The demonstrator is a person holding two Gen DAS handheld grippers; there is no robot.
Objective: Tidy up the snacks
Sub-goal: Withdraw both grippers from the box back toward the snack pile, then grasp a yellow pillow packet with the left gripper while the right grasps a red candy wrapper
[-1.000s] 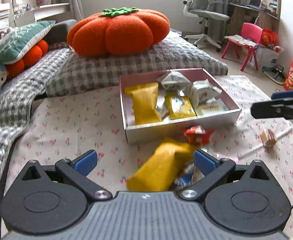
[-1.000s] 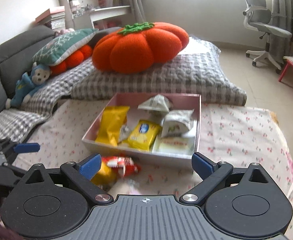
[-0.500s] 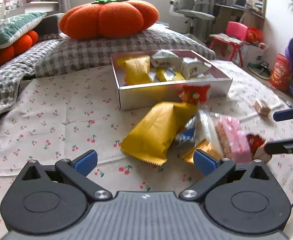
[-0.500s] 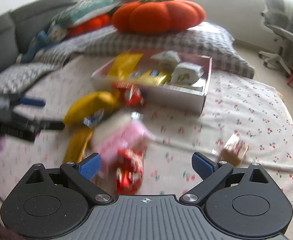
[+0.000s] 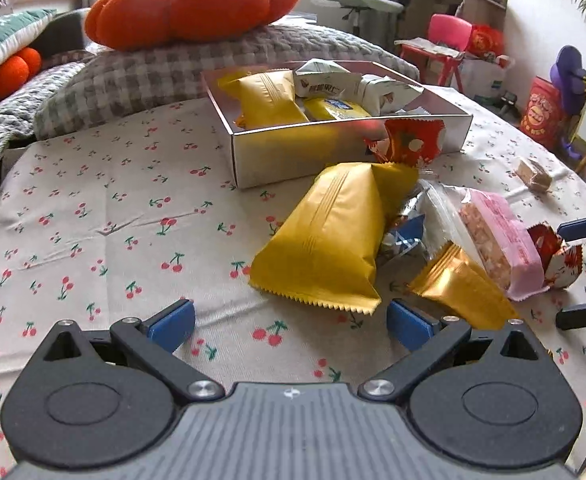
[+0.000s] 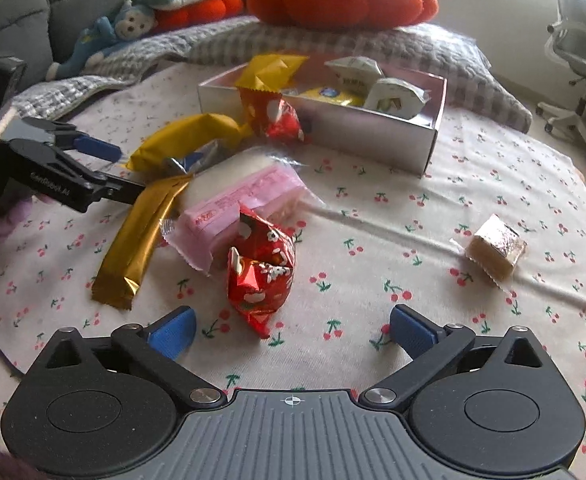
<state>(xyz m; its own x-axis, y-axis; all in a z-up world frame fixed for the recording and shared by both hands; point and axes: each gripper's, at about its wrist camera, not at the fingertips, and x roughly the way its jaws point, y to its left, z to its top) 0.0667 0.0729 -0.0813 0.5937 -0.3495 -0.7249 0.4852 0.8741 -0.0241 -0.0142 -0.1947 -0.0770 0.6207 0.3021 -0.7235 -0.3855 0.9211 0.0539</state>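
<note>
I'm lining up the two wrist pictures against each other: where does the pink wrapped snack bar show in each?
Left wrist view: the pink snack bar lies right of centre, beside the big yellow packet.
Right wrist view: the pink snack bar lies left of centre, just beyond a red foil snack.
Shared landmark: the silver box, behind it in both.

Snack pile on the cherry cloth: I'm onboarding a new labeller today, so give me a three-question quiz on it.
1. True or false: the box already holds snacks.
2. Which snack lies apart from the pile? A) pink bar B) brown cube C) gold bar
3. Fill in: the right gripper is ___, nearest the red packet.

Key: 1 true; 2 B; 3 open.
</note>
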